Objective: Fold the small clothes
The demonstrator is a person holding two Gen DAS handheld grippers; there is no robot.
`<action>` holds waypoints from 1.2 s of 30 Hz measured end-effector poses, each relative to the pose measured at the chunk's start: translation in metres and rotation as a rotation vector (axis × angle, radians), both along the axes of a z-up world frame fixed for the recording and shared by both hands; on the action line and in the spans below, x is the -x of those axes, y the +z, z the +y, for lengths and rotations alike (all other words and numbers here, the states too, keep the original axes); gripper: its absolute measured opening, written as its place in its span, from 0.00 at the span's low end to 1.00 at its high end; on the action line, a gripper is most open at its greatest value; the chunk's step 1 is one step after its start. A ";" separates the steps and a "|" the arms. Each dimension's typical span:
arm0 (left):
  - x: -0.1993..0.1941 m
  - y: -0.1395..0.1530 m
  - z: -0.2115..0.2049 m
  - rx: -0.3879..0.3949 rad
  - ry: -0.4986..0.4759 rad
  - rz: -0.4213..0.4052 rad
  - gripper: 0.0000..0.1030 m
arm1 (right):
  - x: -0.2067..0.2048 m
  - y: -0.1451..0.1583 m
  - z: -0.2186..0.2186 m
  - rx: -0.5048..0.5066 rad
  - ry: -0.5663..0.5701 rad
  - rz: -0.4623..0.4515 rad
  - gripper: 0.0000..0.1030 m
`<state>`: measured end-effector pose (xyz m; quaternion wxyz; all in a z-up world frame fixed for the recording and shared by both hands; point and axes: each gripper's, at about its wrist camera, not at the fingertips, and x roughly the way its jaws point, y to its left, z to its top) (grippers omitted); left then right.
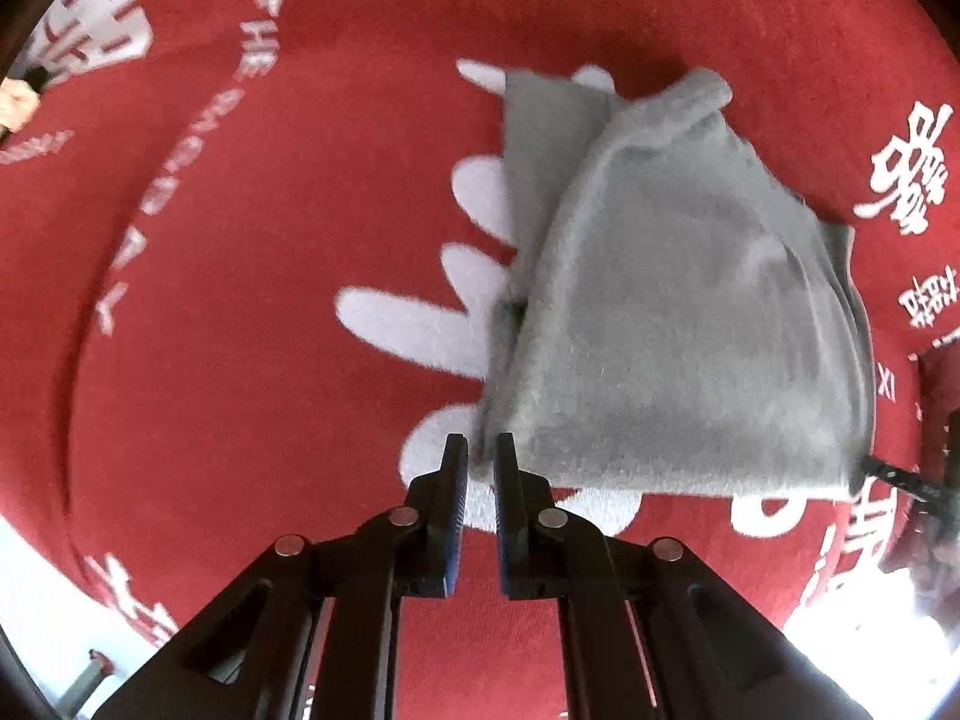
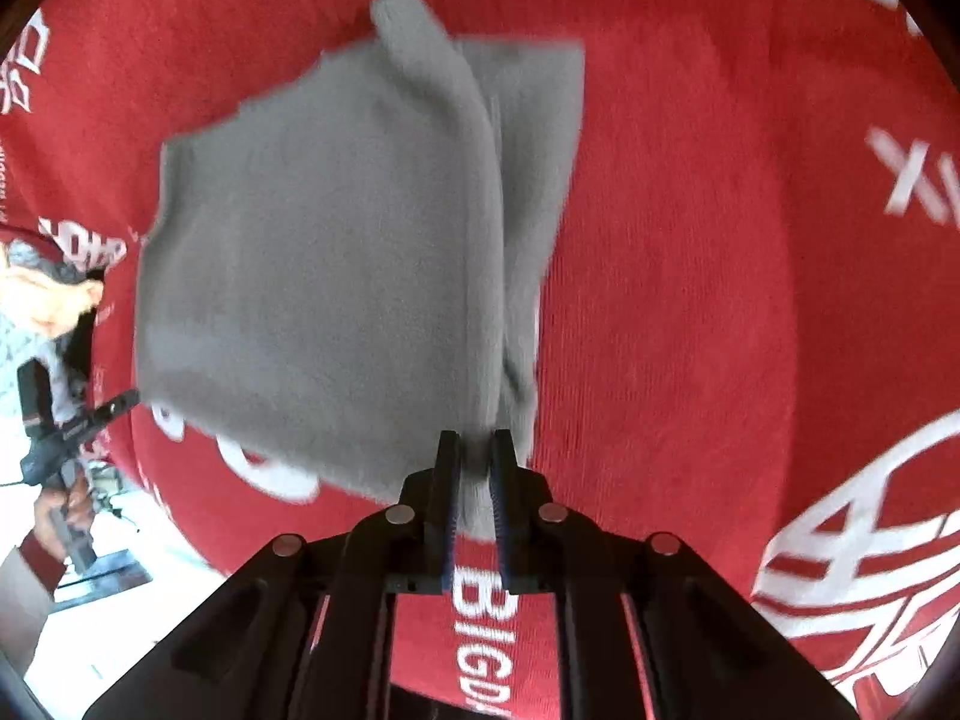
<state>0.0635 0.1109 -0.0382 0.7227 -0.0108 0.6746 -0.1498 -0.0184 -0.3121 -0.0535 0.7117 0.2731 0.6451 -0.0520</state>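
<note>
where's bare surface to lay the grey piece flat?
Free: red cloth right of the grey garment in the right wrist view; in the left wrist view, the stretch left of it, out to the curved lettering. Crowded: under the garment, at both grippers.

A red cloth [image 1: 240, 240] with white print covers the surface — 1 grey garment [image 1: 678, 300] partly rests on it.

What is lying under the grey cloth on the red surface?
Under the grey cloth only the red printed covering shows, with white petal shapes running beneath its edge. Whatever lies under the cloth's middle is hidden.
</note>
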 end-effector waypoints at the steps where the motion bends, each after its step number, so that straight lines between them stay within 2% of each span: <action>1: -0.002 0.007 -0.003 -0.002 0.005 -0.018 0.08 | -0.003 0.005 -0.003 0.007 -0.007 -0.016 0.13; 6: -0.025 0.020 -0.041 0.048 -0.028 -0.080 0.08 | -0.047 0.023 -0.008 0.035 -0.005 -0.121 0.13; 10: -0.055 0.008 -0.093 0.081 -0.083 -0.106 0.08 | -0.095 0.007 -0.002 0.052 0.043 -0.136 0.13; 13: -0.077 -0.008 -0.132 0.051 -0.106 -0.137 0.08 | -0.126 -0.009 0.002 0.084 0.083 -0.136 0.13; 15: -0.093 -0.020 -0.146 -0.009 -0.073 -0.159 0.08 | -0.136 -0.018 0.003 0.097 0.089 -0.124 0.13; 20: -0.124 -0.033 -0.136 -0.048 0.060 -0.164 0.08 | -0.148 -0.035 -0.013 0.123 0.059 -0.110 0.13; 24: -0.127 -0.027 -0.127 -0.064 0.055 -0.158 0.08 | -0.137 -0.032 -0.038 0.092 -0.038 -0.112 0.13; 27: -0.117 -0.016 -0.122 -0.124 0.017 -0.180 0.08 | -0.129 -0.024 -0.042 0.091 -0.032 -0.109 0.27; 29: -0.109 -0.011 -0.114 -0.135 0.012 -0.174 0.08 | -0.124 -0.019 -0.041 0.080 -0.025 -0.117 0.41; 36: -0.067 0.008 -0.081 -0.146 0.023 -0.109 0.08 | -0.098 0.005 -0.020 0.043 0.018 -0.135 0.42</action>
